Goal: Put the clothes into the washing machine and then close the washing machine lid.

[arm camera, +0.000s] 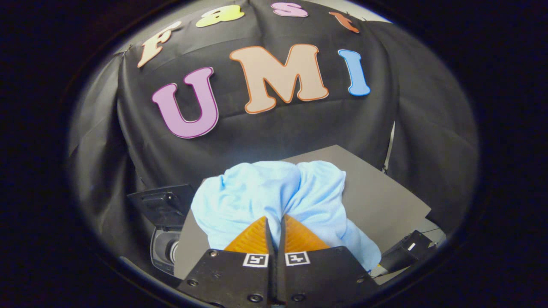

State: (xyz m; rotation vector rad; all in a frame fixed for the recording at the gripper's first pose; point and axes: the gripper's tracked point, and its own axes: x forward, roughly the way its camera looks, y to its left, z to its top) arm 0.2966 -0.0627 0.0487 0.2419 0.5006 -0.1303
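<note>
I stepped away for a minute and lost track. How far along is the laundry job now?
Done: the gripper has its fingers shut on the light blue cloth, which bunches just ahead of them. In hand: carrying it over the grey board. Left: getting it into the washing machine, down beside the fingers with its lid open, then closing that lid.

The setting is a staged recording booth, not a lived-in home. Black cloth [265,128] hangs in folds as the back wall and side drape. In front of that cloth lies a flat grey board [385,192] serving as a work surface. Down beside the board's near left corner stands a small washing machine [165,226] with its dark lid [160,205] raised.
</note>
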